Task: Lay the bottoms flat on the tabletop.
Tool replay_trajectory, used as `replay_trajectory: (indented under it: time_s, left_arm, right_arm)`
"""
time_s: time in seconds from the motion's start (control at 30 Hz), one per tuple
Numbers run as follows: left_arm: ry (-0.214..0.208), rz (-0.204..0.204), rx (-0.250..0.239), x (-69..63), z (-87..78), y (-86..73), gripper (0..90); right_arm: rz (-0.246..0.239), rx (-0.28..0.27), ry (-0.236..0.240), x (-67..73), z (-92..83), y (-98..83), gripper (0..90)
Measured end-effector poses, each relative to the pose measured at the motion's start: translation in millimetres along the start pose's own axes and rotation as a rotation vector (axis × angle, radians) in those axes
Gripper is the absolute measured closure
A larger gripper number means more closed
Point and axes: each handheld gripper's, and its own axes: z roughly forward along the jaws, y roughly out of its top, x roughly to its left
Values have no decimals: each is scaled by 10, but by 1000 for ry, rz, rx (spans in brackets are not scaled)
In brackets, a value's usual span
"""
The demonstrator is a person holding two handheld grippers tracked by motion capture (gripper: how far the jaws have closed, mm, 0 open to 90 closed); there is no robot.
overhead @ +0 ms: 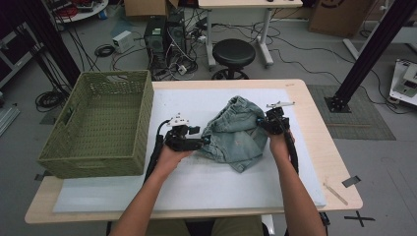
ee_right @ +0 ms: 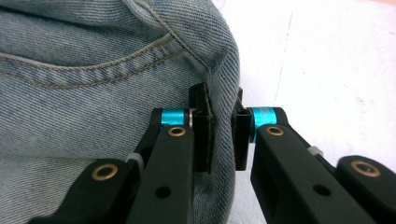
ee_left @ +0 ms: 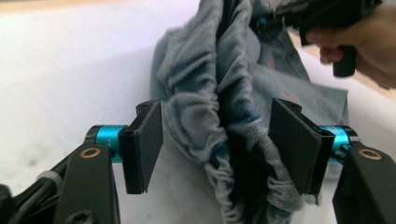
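Two tongs on the denim shorts [overhead: 236, 130] | our right tongs [ee_right: 223, 135] clamped on the hem, left tongs [ee_left: 217, 144] apart around the waistband | shorts half folded on the table [overhead: 196, 191], basket [overhead: 98, 123] still to fill

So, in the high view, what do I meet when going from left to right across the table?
Green woven basket → left gripper → crumpled denim garment → right gripper → strip of black tape at the table's right edge.

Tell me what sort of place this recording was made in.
Most likely a lab or workshop. Loose cables and a computer tower sit on the floor beyond the table, beside a black stool and black metal frame posts.
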Motion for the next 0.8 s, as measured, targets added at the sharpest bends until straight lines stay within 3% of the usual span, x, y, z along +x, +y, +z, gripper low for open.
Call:
replay_trajectory:
  time_s: [0.1, 0.13, 0.23, 0.3, 0.37, 0.5, 0.63, 0.73, 0.8]
  left_arm:
    - [-40, 7, 33, -2, 32, -28, 340]
    - [-30, 17, 48, -11, 40, -29, 365]
    - [14, 83, 95, -39, 48, -27, 719]
    - [34, 80, 82, -19, 39, -22, 791]
    - [60, 71, 53, 17, 12, -6, 804]
    - [82, 0, -37, 126, -71, 56, 811]
    - [145, -1, -92, 190, -114, 146, 812]
    - [200, -4, -84, 260, -66, 171, 811]
    - [253, 23, -60, 265, 29, 152, 808]
  right_arm:
    - [-5, -4, 8, -5, 2, -1, 837]
    - [-2, -2, 12, -4, 3, -2, 837]
    - [-4, -8, 18, -4, 0, -8, 837]
    - [-4, -6, 27, -15, -11, -17, 838]
    - [-10, 0, 42, -39, -23, -31, 838]
    - [-22, 20, 79, -89, -51, -55, 838]
    - [-57, 45, 112, -149, -84, -78, 839]
    - [-77, 55, 143, -182, -99, -103, 837]
    - [-94, 58, 155, -194, -93, -131, 832]
